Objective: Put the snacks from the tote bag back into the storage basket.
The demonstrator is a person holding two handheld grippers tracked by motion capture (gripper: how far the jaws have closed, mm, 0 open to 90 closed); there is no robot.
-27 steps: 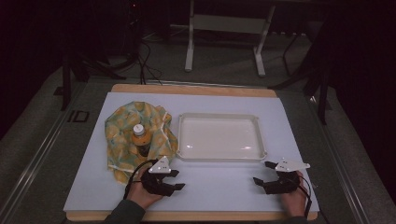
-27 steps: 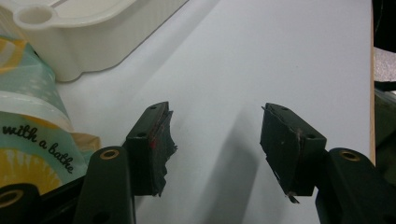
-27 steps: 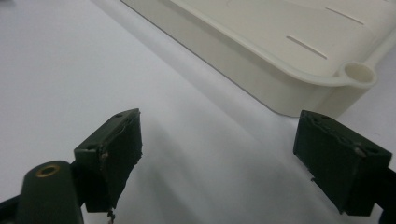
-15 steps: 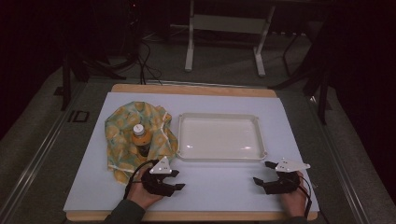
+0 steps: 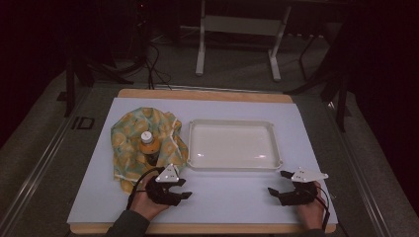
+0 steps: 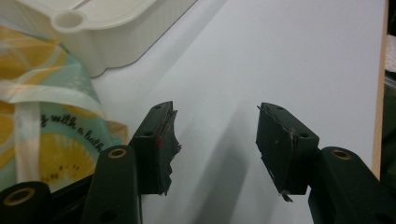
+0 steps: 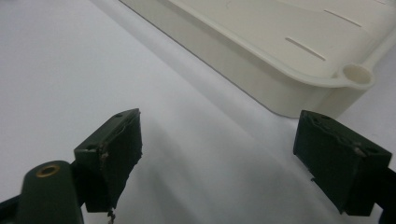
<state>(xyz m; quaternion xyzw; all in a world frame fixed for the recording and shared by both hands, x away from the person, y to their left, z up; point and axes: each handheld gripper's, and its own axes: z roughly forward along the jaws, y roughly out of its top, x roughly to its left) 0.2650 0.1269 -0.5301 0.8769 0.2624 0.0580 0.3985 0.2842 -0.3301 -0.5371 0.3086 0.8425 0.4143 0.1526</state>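
The left gripper (image 5: pixel 174 190) rests on the white surface (image 5: pixel 232 202) with its jaws wide and nothing between them. It sits just beside the lemon cloth (image 5: pixel 129 143), likely ready to grab it. A small orange bottle (image 5: pixel 147 144) stands upright in the middle of that cloth. The right gripper (image 5: pixel 282 190), jaws wide too, waits near a corner of the white tray (image 5: pixel 232 165).
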